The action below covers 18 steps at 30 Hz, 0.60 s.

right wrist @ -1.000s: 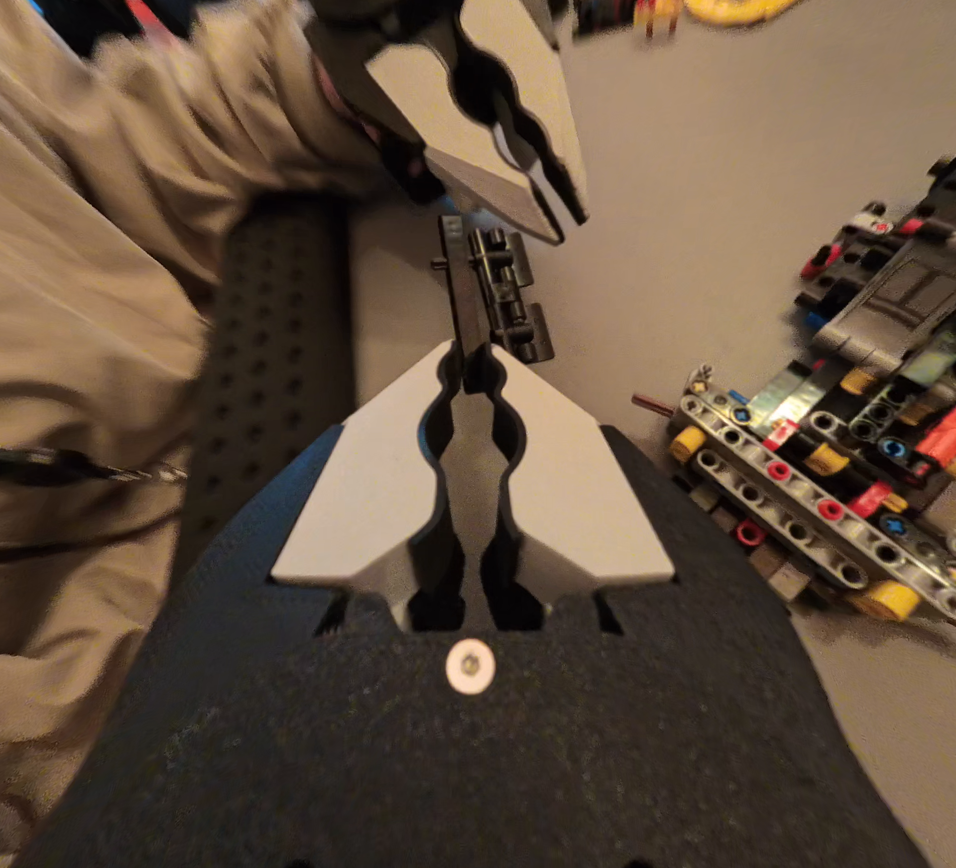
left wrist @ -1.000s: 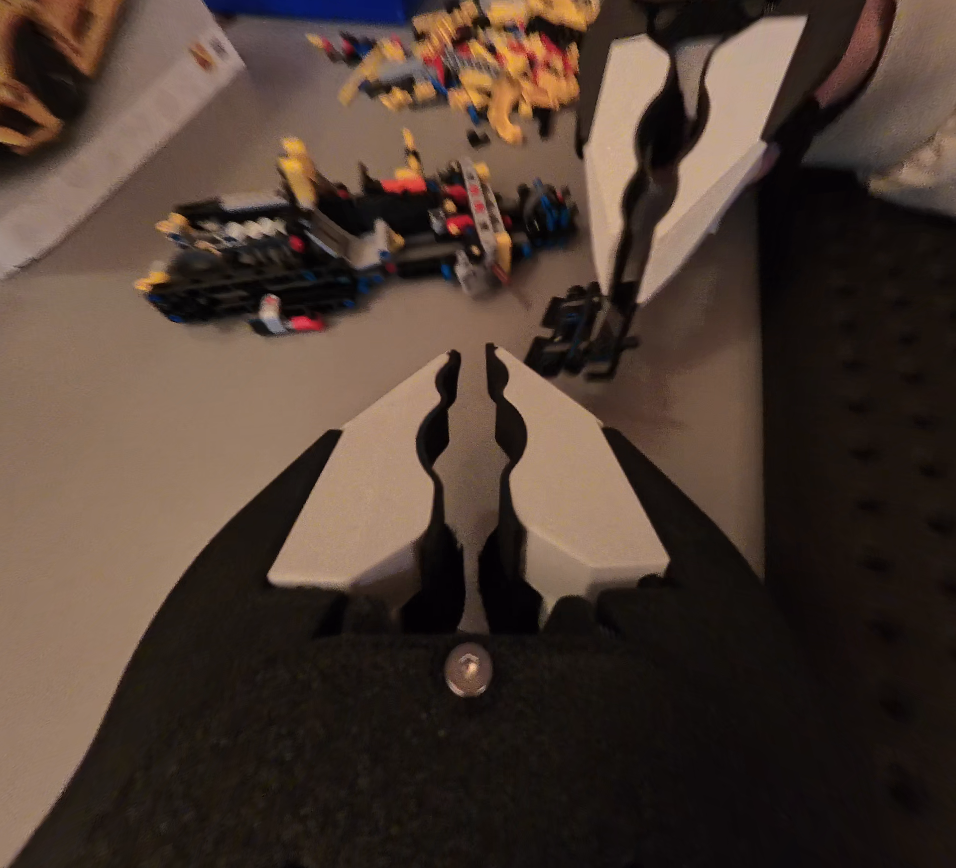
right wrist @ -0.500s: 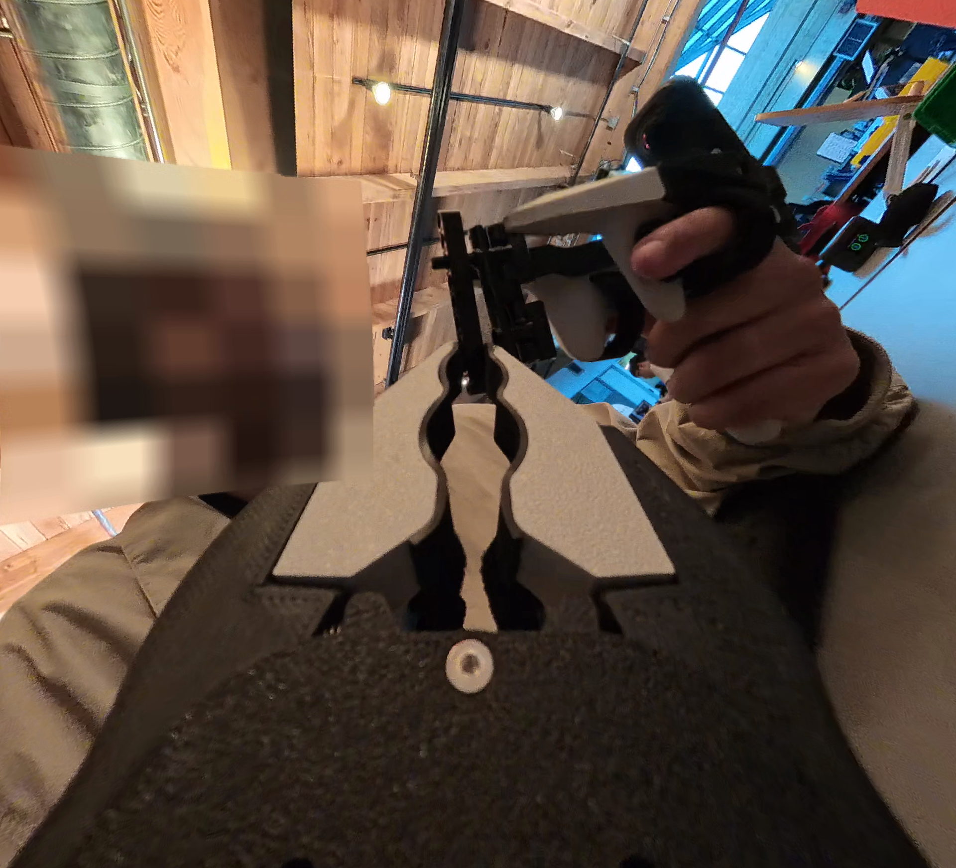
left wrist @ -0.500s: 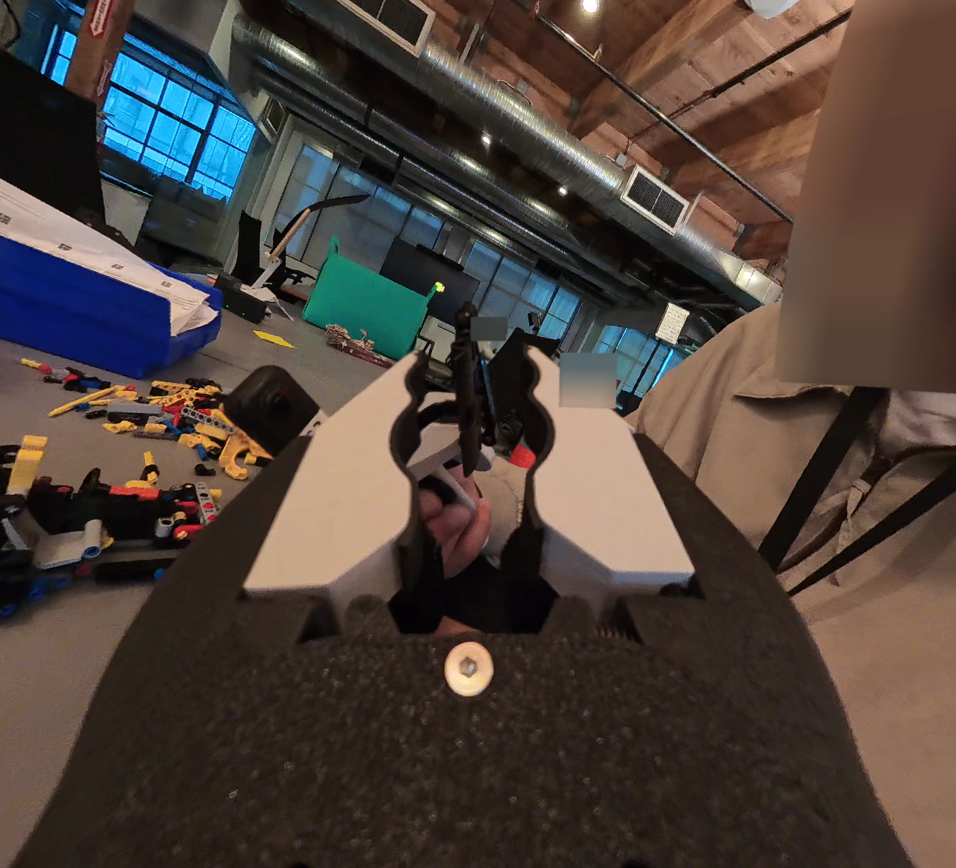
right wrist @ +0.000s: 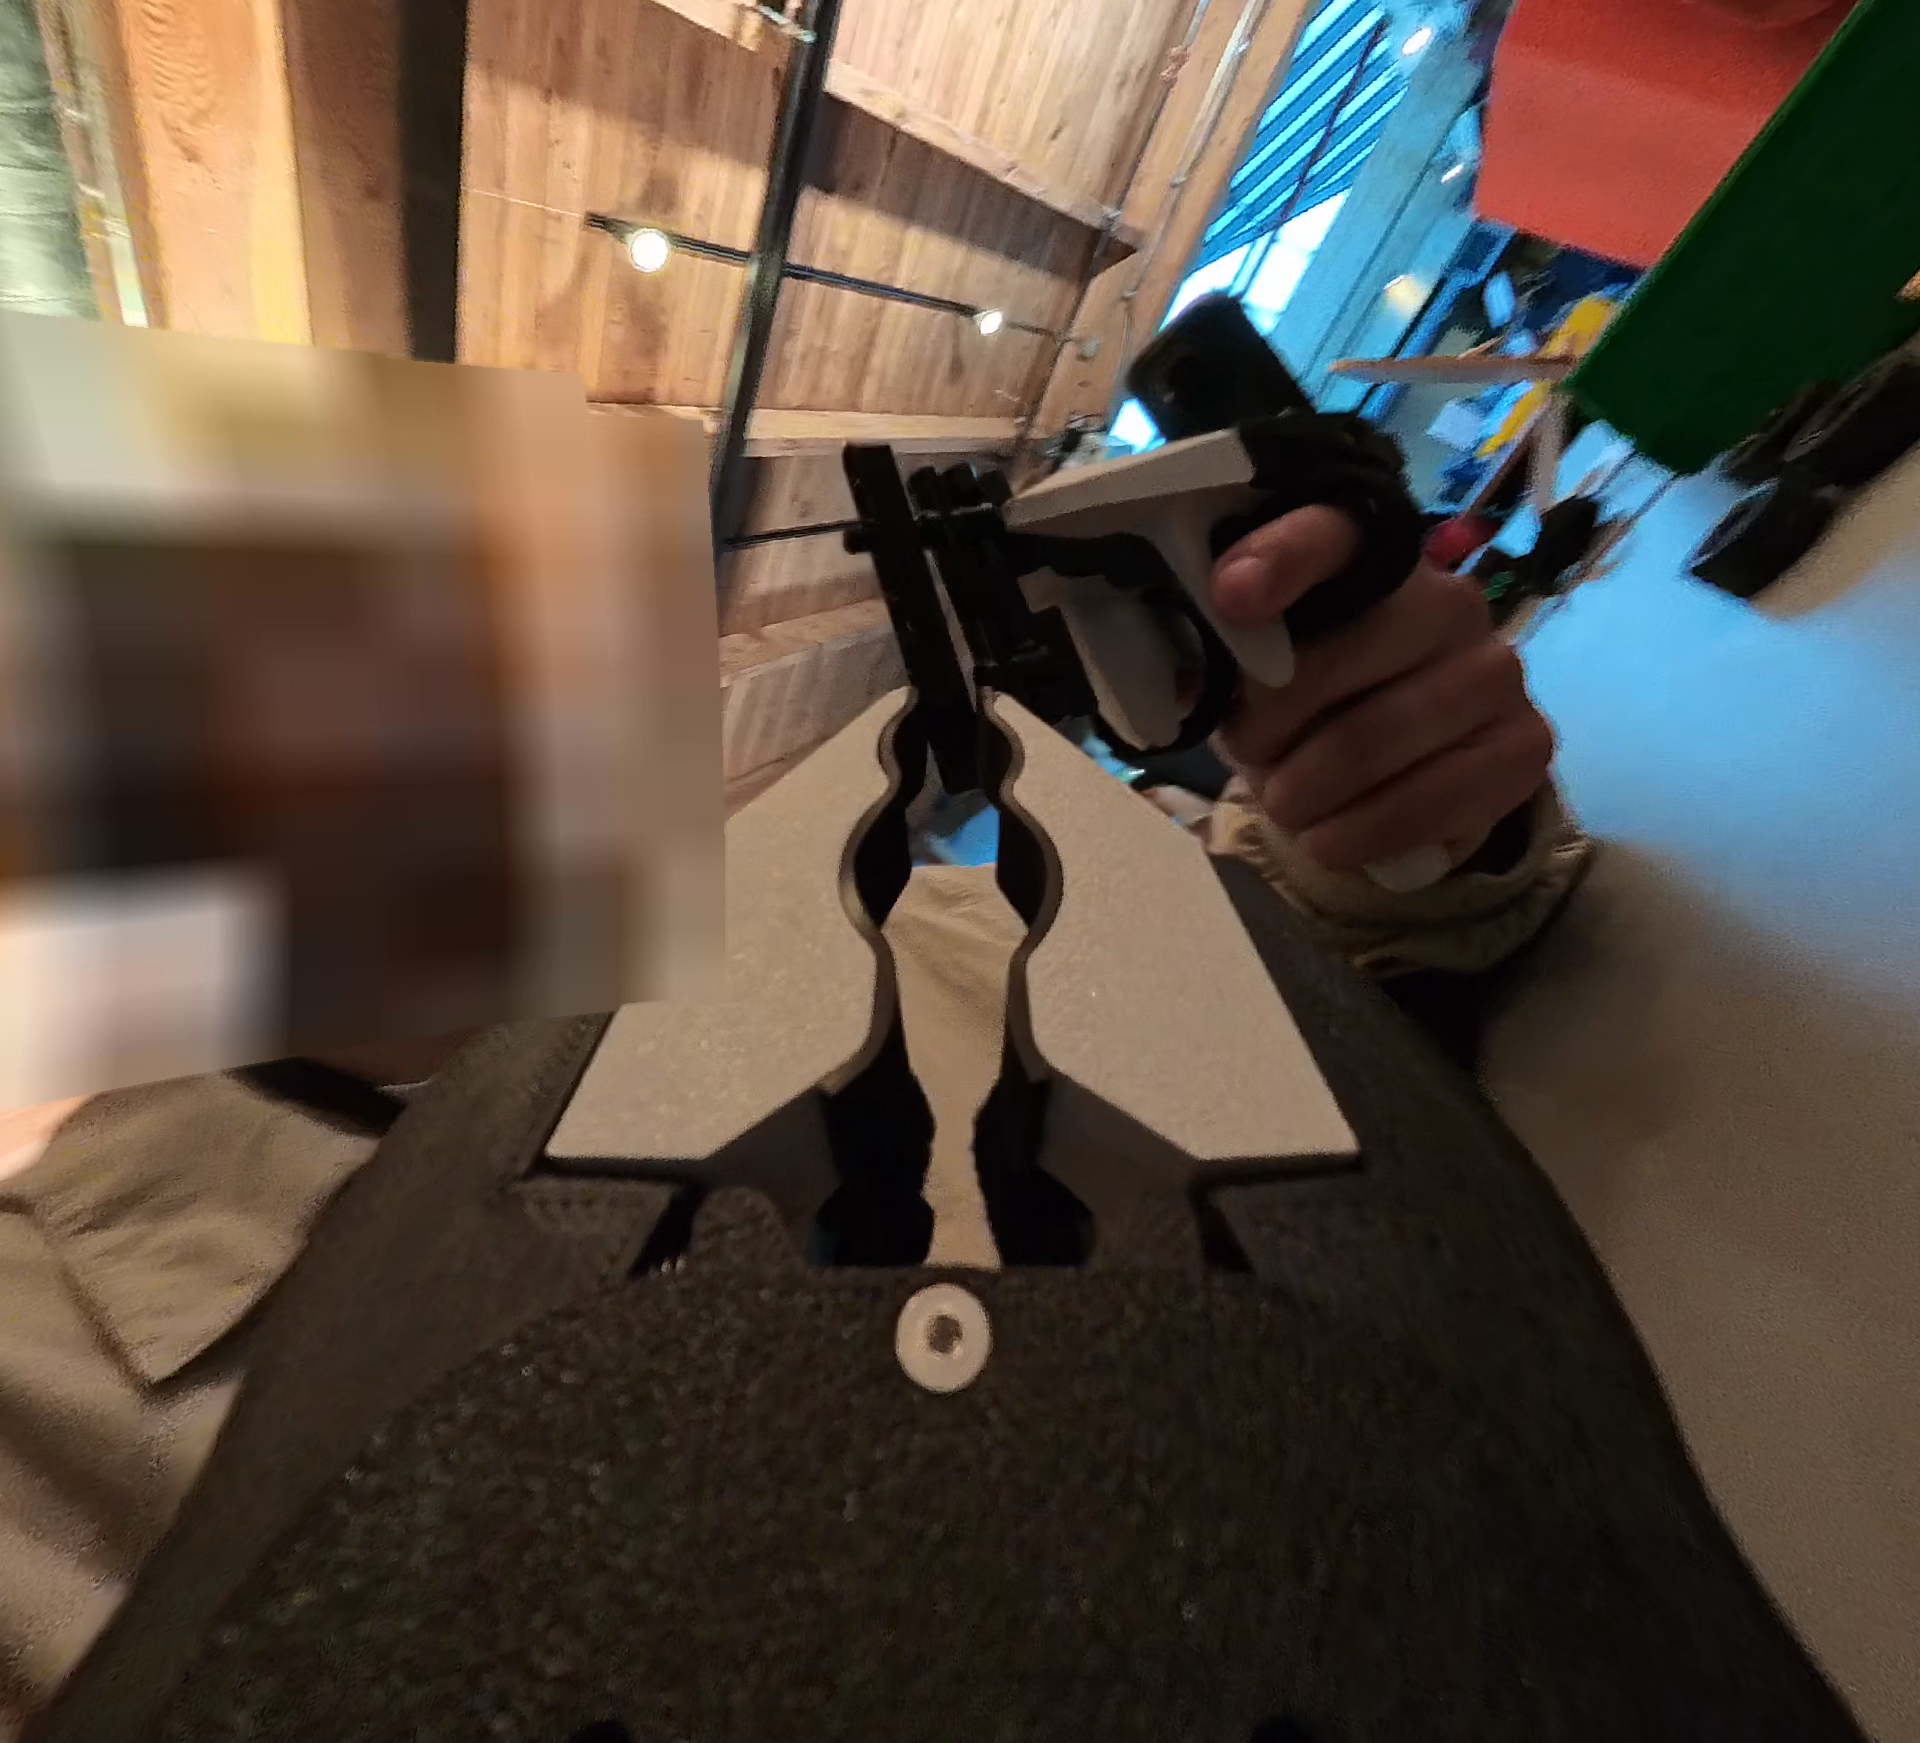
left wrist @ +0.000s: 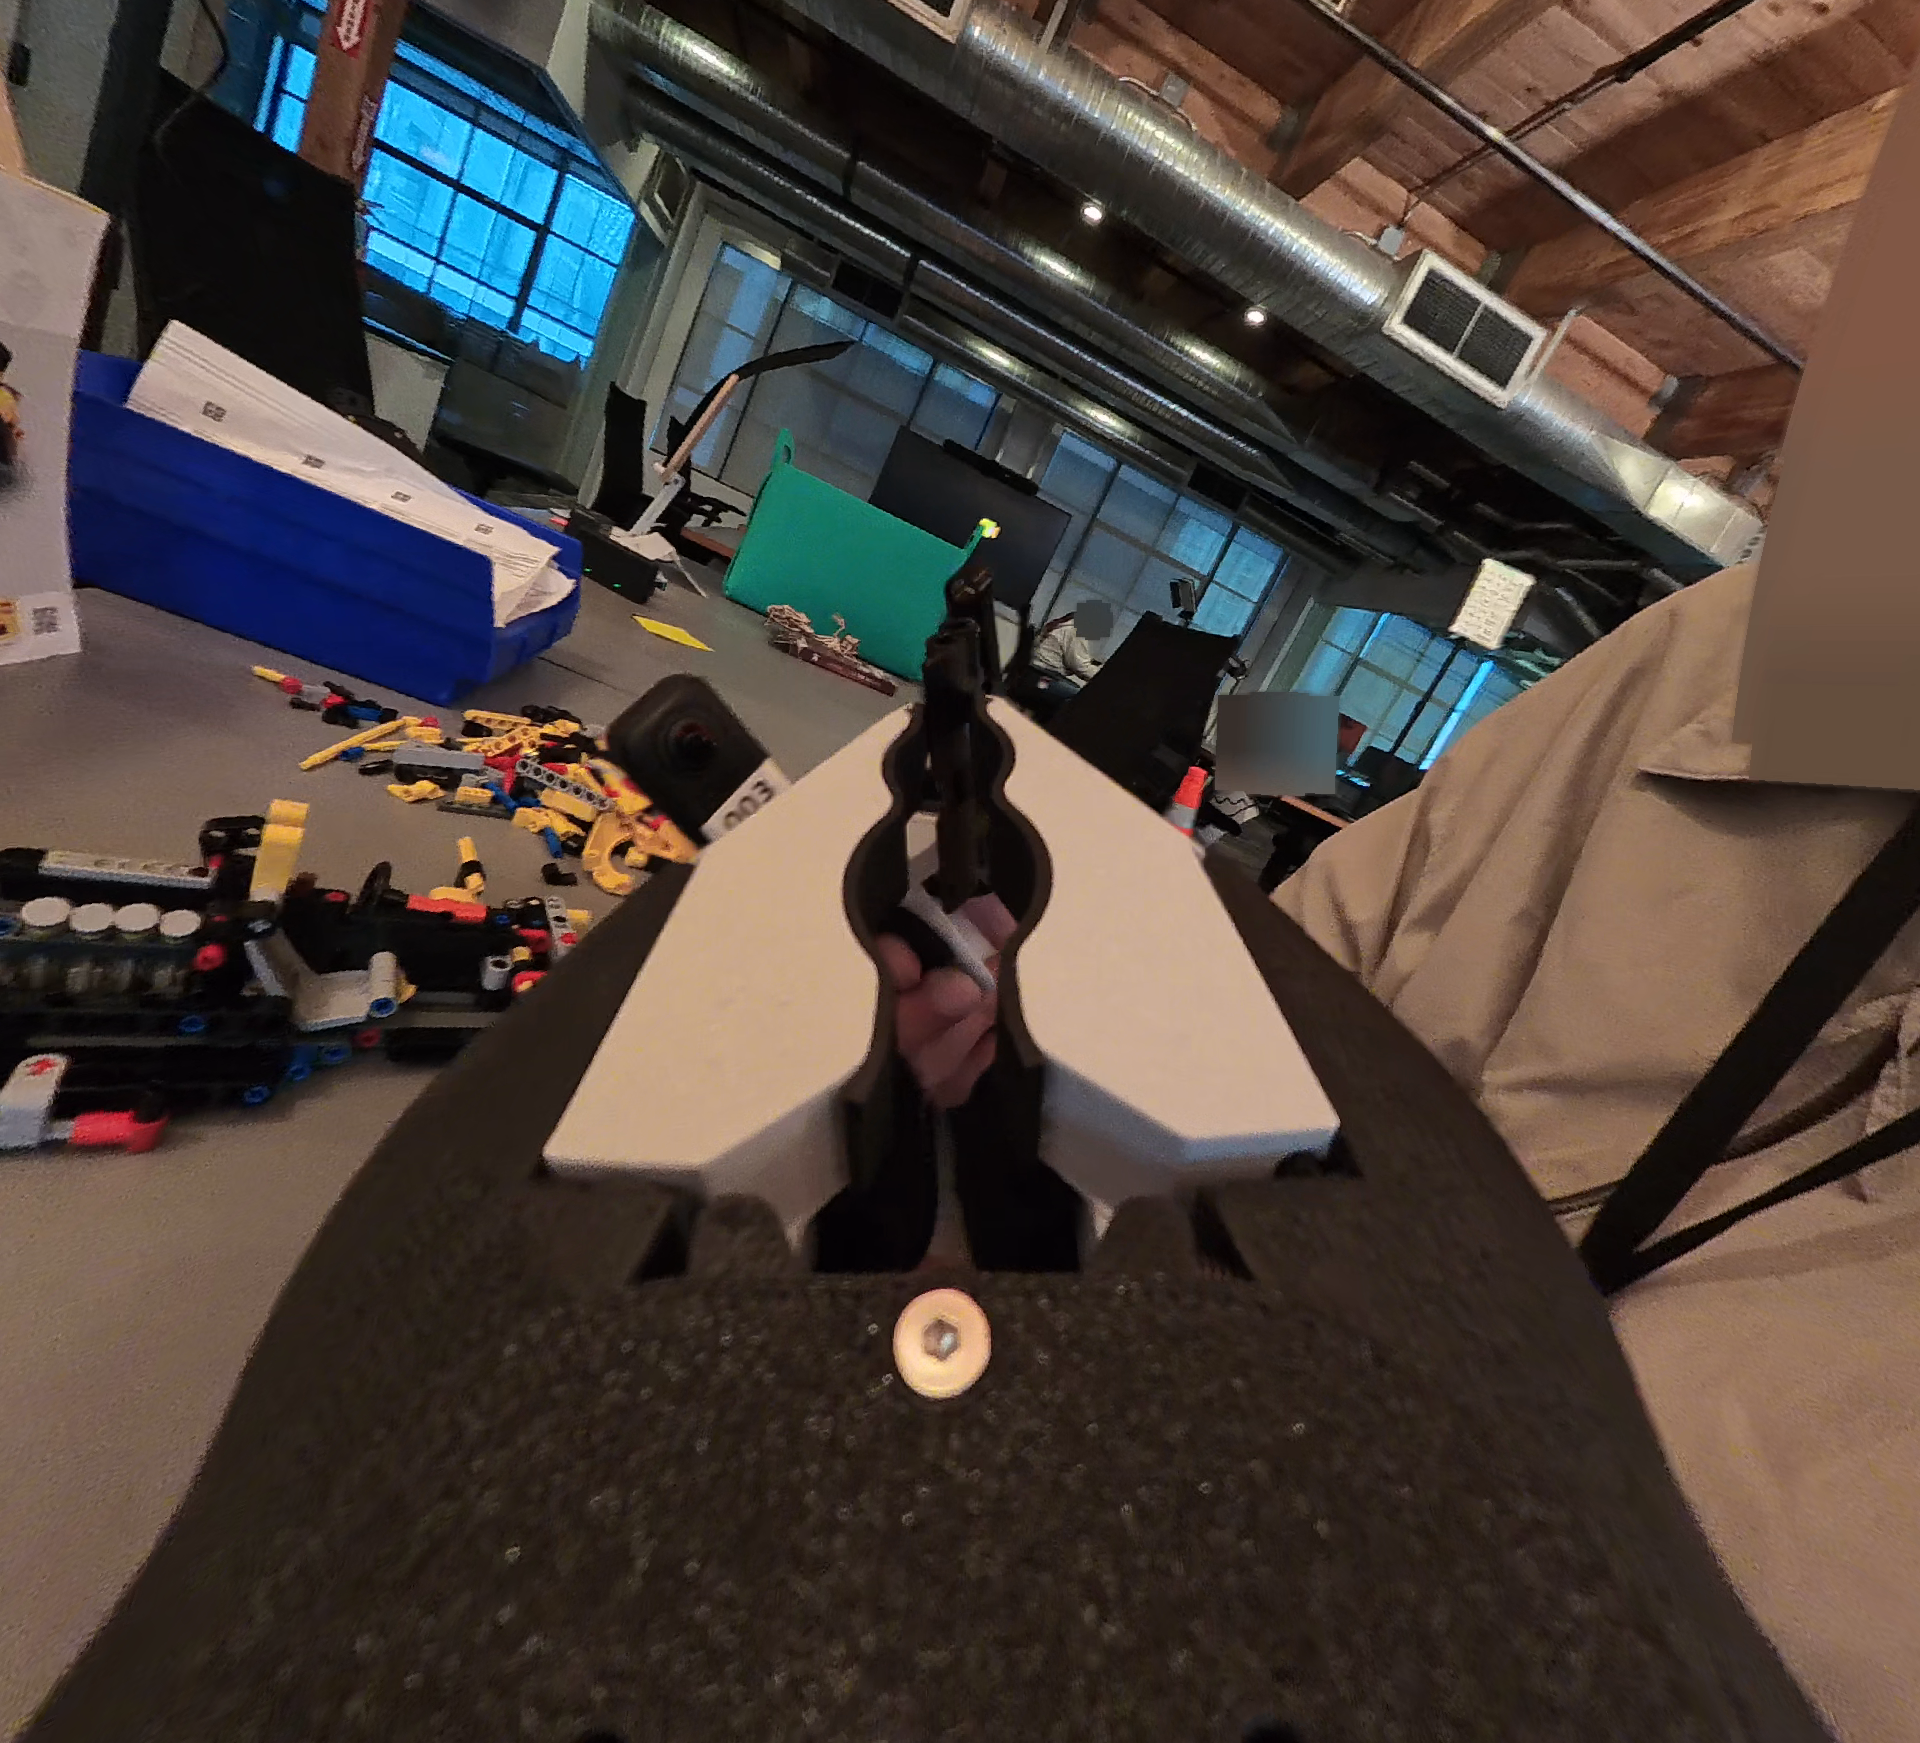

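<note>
While both grippers meet above the grey table (left wrist: pixel 208 1278), each clamps the black brick assembly (right wrist: pixel 925 613). Right gripper (right wrist: pixel 951 737) pinches its lower strip; left gripper (left wrist: pixel 951 727) closes nearly shut on its other end.

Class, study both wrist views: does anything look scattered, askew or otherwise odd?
Yes. Loose yellow, black and red building pieces lie strewn over the grey table beside a part-built black model. Oddly, both grippers' jaws pinch one small black assembly in mid-air.
</note>
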Motion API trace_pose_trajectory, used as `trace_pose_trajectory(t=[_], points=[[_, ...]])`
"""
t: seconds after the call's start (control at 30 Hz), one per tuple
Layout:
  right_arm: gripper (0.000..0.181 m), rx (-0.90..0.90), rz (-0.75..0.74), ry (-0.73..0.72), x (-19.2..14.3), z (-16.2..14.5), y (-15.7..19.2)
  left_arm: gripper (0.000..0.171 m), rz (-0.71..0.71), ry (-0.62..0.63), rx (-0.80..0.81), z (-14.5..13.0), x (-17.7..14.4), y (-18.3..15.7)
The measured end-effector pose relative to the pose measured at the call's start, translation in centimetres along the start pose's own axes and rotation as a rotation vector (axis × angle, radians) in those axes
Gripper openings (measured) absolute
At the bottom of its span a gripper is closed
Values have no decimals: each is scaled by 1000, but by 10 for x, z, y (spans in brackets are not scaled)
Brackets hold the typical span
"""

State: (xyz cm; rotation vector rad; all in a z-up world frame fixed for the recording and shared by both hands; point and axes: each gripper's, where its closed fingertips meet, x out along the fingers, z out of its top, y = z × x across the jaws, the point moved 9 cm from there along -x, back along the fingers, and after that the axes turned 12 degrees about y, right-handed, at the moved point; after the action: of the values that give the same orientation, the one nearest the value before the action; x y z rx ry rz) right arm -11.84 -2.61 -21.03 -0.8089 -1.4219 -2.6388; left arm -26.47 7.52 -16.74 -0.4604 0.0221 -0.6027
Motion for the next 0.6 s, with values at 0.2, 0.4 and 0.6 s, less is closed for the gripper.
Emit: trace_pose_trajectory(t=[0.2,0.4,0.6], points=[[30,-478,-562,30,-8,10,15,6,109,108,-70,-9,-5,19],[22,-546,-680,86,-5,8,13,6,60,180,-78,-17,2,17],[24,-591,-690,86,-4,7,16,6,78,187,-90,-18,1,19]])
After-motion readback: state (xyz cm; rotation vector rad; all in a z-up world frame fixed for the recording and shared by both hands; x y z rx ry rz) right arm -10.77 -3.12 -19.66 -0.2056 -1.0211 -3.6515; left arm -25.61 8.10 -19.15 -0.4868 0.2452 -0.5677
